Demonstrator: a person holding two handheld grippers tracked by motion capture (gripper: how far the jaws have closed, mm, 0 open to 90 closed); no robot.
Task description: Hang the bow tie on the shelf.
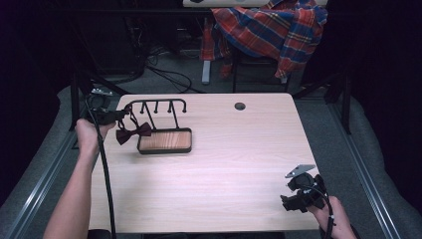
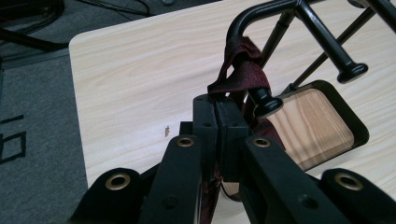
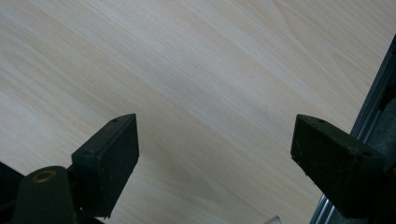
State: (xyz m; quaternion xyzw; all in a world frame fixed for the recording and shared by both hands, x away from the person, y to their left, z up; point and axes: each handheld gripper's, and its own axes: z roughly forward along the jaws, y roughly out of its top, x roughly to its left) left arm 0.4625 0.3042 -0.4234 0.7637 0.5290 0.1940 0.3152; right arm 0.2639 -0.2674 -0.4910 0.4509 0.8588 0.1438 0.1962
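A dark red bow tie [image 1: 133,132] hangs by its strap from the left end of a black metal rack [image 1: 157,105] with several pegs. The rack rises from a wooden-floored black tray [image 1: 165,141]. My left gripper [image 1: 121,115] is at the rack's left end, shut on the bow tie's strap [image 2: 240,70], which loops over the rack's curved bar [image 2: 261,11]. The bow itself dangles below the jaws. My right gripper [image 1: 290,200] rests near the table's front right corner, open, with bare tabletop [image 3: 196,84] between its jaws.
The light wooden table [image 1: 224,164] has a round cable hole [image 1: 240,106] at the back. Behind it a plaid shirt [image 1: 271,27] drapes over a chair, with cables on the floor. Metal rails run along both sides of the table.
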